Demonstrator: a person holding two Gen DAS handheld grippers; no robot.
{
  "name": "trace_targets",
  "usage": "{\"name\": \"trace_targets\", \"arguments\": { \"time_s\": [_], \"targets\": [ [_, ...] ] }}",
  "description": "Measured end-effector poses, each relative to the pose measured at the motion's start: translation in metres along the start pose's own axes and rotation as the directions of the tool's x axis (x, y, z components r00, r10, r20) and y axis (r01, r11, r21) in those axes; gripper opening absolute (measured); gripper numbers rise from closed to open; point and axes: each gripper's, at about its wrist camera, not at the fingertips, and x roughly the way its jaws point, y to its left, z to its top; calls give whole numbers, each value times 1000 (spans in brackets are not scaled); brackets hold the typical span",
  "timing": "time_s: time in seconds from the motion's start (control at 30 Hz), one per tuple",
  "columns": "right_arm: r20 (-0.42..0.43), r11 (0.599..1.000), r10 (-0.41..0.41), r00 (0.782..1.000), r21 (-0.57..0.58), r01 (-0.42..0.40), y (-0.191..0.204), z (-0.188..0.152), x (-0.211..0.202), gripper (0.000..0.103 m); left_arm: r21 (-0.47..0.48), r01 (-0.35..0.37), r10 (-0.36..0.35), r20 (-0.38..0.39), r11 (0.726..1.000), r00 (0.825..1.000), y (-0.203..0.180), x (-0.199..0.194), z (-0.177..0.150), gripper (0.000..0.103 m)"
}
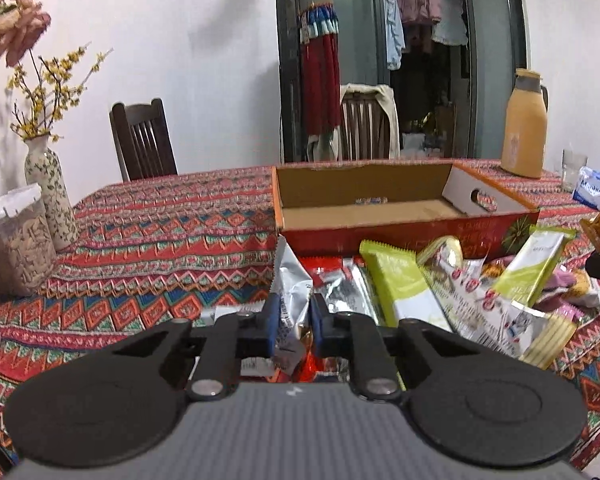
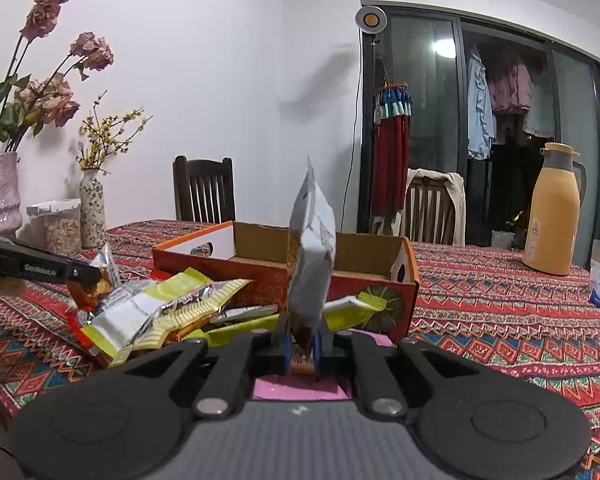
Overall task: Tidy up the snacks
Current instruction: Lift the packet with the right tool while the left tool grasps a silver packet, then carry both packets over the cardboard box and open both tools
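2 grippers loaded | left gripper [image 1: 294, 322] clamps silver packet [image 1: 290, 280] near pile | right gripper [image 2: 303, 346] pinches white pouch [image 2: 312, 256] upright | carry both over far cardboard box [image 1: 380, 204], lower inside before releasing.

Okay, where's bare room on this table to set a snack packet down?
Bare cloth lies between the flowered vase and the cardboard box, and right of the box toward the yellow flask. The box floor is nearly bare. The snack pile before it is crowded.

patterned table [image 1: 160, 220], cardboard box [image 1: 380, 236] (open), snacks [image 1: 404, 292]
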Motion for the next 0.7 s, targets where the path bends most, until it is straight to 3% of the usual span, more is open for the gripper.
{"name": "trace_targets", "arguments": {
  "time_s": [0.37, 0.7],
  "targets": [
    [70, 998, -39, 997, -47, 42, 0, 36, 23, 10, 11, 21, -22, 146, 1000, 989, -14, -10, 48, 17],
    [39, 998, -54, 998, -16, 54, -5, 87, 97, 10, -5, 48, -46, 210, 999, 977, -39, 22, 98, 17]
  ]
}}
